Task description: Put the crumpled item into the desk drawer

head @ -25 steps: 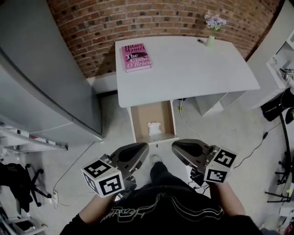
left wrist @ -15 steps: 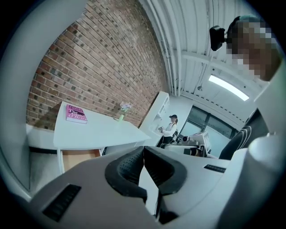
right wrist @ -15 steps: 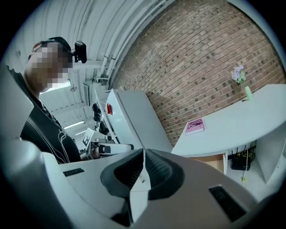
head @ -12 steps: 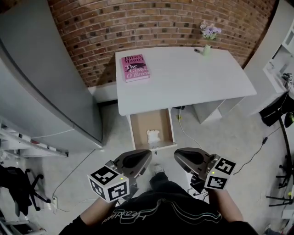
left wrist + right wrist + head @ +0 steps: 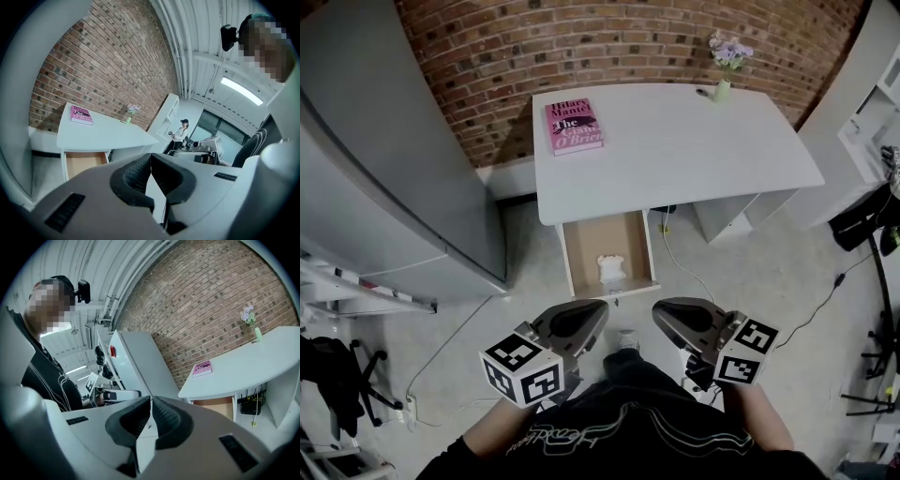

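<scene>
A white crumpled item [image 5: 611, 268] lies inside the open desk drawer [image 5: 579, 253], near its front. The drawer sticks out from under the white desk [image 5: 694, 150] and shows its tan bottom. Both grippers hover low in the head view, well short of the drawer's front edge. My left gripper [image 5: 592, 314] is shut with nothing between its pads [image 5: 136, 171]. My right gripper [image 5: 664, 312] is also shut and empty, its pads [image 5: 161, 417] touching. From each gripper view the drawer [image 5: 84, 160] [image 5: 218, 405] shows far off under the desk.
A pink book [image 5: 574, 125] lies at the desk's back left and a small vase of flowers [image 5: 724, 70] at its back right. A grey cabinet [image 5: 384, 169] stands to the left, a brick wall [image 5: 619, 42] behind, cables [image 5: 680, 258] on the floor.
The view shifted a little between frames. Both grippers stayed close together below the drawer, and the crumpled item stayed in the drawer.
</scene>
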### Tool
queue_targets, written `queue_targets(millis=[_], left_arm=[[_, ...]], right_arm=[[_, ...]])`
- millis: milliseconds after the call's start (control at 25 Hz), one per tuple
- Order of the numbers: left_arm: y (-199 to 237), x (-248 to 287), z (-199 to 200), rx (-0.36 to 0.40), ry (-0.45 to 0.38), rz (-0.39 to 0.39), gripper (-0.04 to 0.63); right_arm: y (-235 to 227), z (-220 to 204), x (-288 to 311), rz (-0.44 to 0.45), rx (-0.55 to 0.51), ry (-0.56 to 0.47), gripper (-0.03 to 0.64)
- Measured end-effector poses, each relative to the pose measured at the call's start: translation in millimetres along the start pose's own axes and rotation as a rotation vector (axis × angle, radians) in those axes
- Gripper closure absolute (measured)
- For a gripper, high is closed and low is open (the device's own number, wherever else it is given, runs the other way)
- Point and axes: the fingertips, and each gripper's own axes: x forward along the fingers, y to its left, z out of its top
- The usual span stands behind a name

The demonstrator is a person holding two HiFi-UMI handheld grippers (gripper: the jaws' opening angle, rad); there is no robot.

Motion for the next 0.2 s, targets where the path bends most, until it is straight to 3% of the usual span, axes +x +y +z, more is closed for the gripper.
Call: queue_targets(millis=[200], left_arm=[[-1.2,3.9,-3.2,-0.006,0.015,-0.007,0.574]], right_arm=[[0.2,-2.5,-3.0,-0.007,0.007,0.006,0.569]])
